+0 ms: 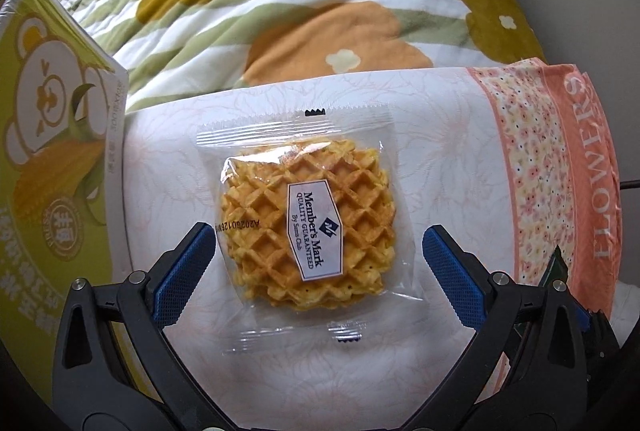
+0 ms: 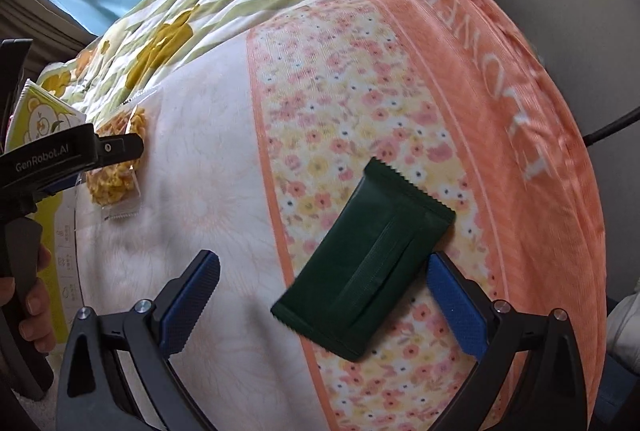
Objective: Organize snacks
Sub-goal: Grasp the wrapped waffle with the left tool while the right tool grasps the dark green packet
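Waffle packet [image 1: 303, 227] lies flat on the white part of the floral towel [image 1: 440, 135], in a clear wrapper with a label that reads "Member's Mark". In my left wrist view the left gripper [image 1: 319, 245] is spread wide above it — one blue pad on each side of the packet. The left pad's tip overlaps the wrapper's edge, though I cannot say that it touches, and the right pad stands a little off. Nothing is pinched.

To the left of the towel I see a green and yellow box [image 1: 52, 167] with a cartoon bear on it; its corner is just beside the towel's edge. Behind the towel is a quilt [image 1: 280, 11] with green stripes and orange and mustard flowers.

In my right wrist view the right gripper [image 2: 323, 279] is also spread wide. A dark green packet [image 2: 366, 263] lies tilted on the flowered band of the towel, seam side up. The right pad [image 2: 454, 305] is just beside the packet's long right edge; the left pad is well apart from it, over the white part. I cannot tell if the right pad touches the wrapper.

The same view shows the other gripper at far left, with "GenRobot.AI" on its black body, hanging over the waffle packet, and a hand [image 2: 34, 295] around its handle. The orange border of the towel carries the word "FLOWERS".
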A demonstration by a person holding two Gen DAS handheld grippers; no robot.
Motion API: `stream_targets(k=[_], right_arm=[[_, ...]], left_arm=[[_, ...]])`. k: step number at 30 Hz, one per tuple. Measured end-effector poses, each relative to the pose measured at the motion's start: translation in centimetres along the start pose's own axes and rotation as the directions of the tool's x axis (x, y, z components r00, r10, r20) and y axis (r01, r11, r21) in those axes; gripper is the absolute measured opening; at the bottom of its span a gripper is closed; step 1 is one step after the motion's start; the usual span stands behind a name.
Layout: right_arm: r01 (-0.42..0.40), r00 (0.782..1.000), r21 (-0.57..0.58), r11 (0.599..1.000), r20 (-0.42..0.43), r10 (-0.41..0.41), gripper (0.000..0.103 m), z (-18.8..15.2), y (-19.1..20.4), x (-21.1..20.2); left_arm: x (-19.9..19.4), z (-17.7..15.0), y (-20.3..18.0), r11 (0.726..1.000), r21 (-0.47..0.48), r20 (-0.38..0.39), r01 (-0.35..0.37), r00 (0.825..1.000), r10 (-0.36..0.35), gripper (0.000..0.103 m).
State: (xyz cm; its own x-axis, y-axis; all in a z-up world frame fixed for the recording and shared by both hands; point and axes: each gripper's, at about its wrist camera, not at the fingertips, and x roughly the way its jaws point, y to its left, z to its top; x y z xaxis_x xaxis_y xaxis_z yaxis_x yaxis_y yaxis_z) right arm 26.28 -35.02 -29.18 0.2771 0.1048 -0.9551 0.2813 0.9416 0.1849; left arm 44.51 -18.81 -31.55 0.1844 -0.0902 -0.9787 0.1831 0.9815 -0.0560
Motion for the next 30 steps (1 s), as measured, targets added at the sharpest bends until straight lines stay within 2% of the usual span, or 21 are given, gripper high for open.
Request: stream_targets(k=[5,8,13,14,15,21,27,29,30], right_arm=[[0.066,0.998,-0.046,0.997,0.009,-0.066,0.085,0.5,1.2,0.4],[0.082,0.997,-0.045,0.996,0.014,-0.081,0.080,0.3,1.0,0.3],[0.117,0.993,-0.043,0.992,0.029,-0.116,0.069,0.1,0.9,0.1],[0.120,0.992,-0.041,0.992,0.031,-0.119,0.067,0.0,0.8,0.0],[0.122,0.992,-0.038,0.992,0.034,-0.121,0.066,-0.1,0.8,0.0],[0.148,0.988,-0.045,0.988,0.049,-0.146,0.064,-0.4,0.9,-0.2],[0.157,0.986,-0.073,0.985,0.060,-0.153,0.060,-0.1,1.4,0.1],[0.152,0.987,-0.096,0.984,0.073,-0.145,0.049,0.0,1.8,0.1],[0.148,0.987,-0.106,0.983,0.076,-0.140,0.046,0.1,2.0,0.1]], left_arm=[[0.5,0.4,0.3,1.000,0.003,-0.003,-0.009,1.000,0.009,0.103],[0.7,0.5,0.3,1.000,0.002,0.001,-0.003,1.000,0.003,0.101],[0.6,0.4,-0.3,0.999,0.038,0.016,0.000,1.000,-0.001,0.092],[0.5,0.4,-0.3,0.999,0.042,0.020,-0.005,1.000,0.004,0.087],[0.4,0.4,-0.3,0.999,0.043,0.025,-0.006,1.000,0.005,0.082],[0.1,0.1,-0.5,0.997,0.082,0.048,-0.016,0.999,0.012,0.078],[-0.2,-0.4,-0.6,0.996,0.092,0.046,0.014,0.999,-0.019,0.076],[-0.4,-0.6,-0.9,0.995,0.100,0.046,0.020,0.999,-0.024,0.075],[-0.4,-0.8,-1.0,0.995,0.101,0.046,0.022,0.999,-0.027,0.075]])
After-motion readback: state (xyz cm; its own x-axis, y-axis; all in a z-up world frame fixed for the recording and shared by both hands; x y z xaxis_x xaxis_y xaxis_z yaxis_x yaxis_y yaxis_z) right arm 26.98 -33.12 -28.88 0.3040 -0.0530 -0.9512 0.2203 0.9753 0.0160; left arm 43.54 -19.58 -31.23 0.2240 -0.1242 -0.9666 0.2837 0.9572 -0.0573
